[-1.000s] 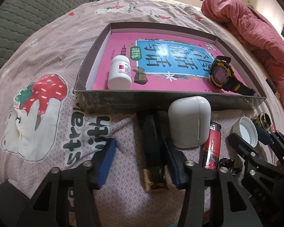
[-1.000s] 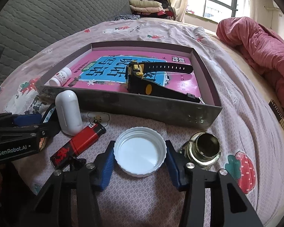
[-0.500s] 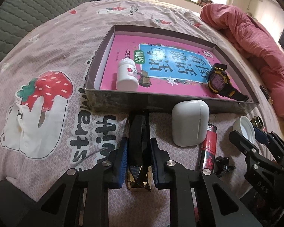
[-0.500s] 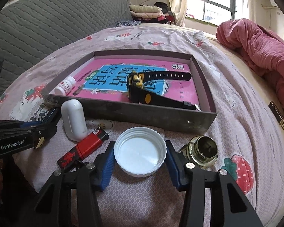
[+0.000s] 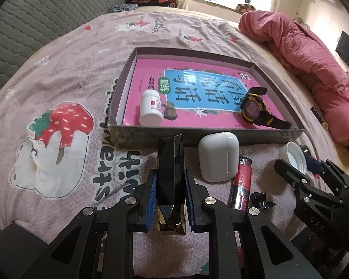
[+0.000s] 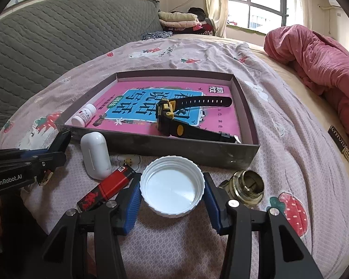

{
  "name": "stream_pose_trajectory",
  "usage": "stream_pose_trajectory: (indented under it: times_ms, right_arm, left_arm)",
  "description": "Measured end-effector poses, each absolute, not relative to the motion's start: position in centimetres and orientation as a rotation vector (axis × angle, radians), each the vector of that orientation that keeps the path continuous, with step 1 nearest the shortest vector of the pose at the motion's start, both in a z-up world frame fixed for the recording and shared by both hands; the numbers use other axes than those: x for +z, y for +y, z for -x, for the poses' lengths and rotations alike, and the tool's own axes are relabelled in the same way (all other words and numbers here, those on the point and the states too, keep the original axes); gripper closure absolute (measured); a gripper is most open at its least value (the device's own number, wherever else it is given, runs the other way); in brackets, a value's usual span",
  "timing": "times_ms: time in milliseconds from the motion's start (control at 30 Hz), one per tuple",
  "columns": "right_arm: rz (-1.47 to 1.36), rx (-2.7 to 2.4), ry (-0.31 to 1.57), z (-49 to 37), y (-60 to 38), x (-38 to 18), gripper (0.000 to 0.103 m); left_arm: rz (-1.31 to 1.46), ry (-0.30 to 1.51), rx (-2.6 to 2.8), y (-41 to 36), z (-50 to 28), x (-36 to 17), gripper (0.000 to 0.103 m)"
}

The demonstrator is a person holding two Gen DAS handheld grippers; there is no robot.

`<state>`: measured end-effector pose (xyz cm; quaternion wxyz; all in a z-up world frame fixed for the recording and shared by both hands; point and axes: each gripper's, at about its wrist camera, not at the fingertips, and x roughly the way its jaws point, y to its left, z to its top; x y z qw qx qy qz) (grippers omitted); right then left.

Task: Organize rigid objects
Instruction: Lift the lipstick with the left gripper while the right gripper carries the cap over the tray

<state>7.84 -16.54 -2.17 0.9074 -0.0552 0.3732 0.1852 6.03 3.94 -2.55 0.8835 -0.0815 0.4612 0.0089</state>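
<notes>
Both grippers gripping items in front of the tray (image 5: 132, 134)

The left gripper (image 5: 170, 194) is clamping a black faceted bar (image 5: 169, 162), its gold base partly hidden; the right gripper (image 6: 172, 194) is pinching a white lid (image 6: 172, 186).

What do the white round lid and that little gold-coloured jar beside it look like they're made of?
White lid: probably plastic, matte to slightly glossy, with a moulded ribbed rim. Gold jar: likely clear glass with a shiny brass-coloured metal neck; it glints and looks see-through below, though I can't be sure.
</notes>
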Motion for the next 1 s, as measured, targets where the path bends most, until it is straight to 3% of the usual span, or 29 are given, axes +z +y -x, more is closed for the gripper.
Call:
stream_pose_trajectory:
  times_ms: [1000]
  right_arm:
    - [0.105, 0.409, 0.594, -5.1, -16.0, 3.0, 0.053]
  left_arm:
    - [0.134, 0.854, 0.007, 2.7, -5.4, 2.2, 0.081]
